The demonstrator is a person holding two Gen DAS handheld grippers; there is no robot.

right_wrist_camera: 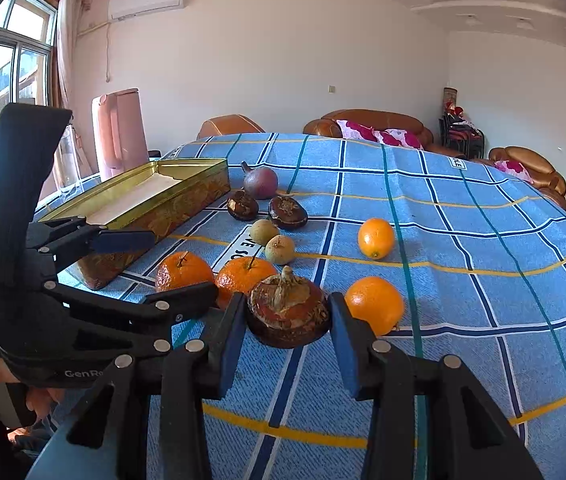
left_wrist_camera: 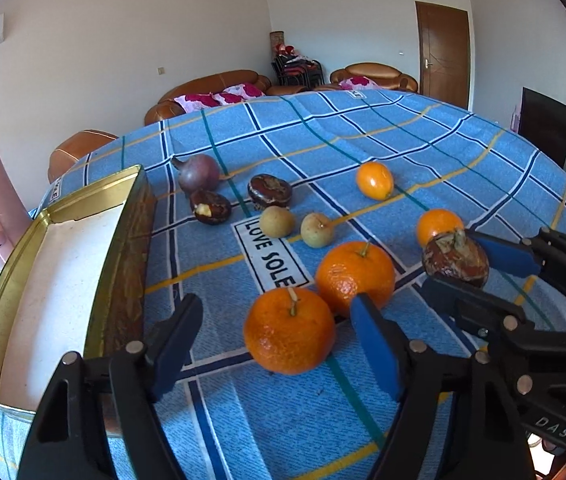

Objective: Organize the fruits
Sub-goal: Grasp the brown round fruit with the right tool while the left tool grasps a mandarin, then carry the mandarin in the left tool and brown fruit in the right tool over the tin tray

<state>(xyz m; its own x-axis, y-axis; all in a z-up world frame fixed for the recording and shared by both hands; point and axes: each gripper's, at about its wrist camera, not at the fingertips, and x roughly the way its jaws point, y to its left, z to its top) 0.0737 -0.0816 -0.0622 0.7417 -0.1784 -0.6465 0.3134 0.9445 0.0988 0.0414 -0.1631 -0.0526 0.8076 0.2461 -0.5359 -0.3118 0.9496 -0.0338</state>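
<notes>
- Living room: pale walls, brown sofa [left_wrist_camera: 219,88] with pink cushions behind, wooden door [left_wrist_camera: 445,50] at far right.
- Blue checked tablecloth [left_wrist_camera: 423,140] covers the whole table; printed label on it reads "LOVE SOLE".
- Gold tin box [left_wrist_camera: 63,280], lid off, pale lining, sits at the left edge of the cloth; nothing visible inside it.
- Left gripper [left_wrist_camera: 279,340]: jaws wide apart, hovering low over the nearest tangerine [left_wrist_camera: 289,330], not touching it. Second tangerine [left_wrist_camera: 355,276] just behind, the two nearly touching.
- Right gripper [right_wrist_camera: 287,322]: jaws set around a brown mangosteen [right_wrist_camera: 289,312], one finger at each side of it; contact cannot be confirmed. Fruit rests on the cloth.
- Two small oranges [right_wrist_camera: 375,304] to the right, well apart from each other.
- Purple passion fruit [left_wrist_camera: 199,174] and two more dark mangosteens [left_wrist_camera: 270,192] near the tin's far end.
- Two small tan longans [left_wrist_camera: 317,230] side by side at centre.
</notes>
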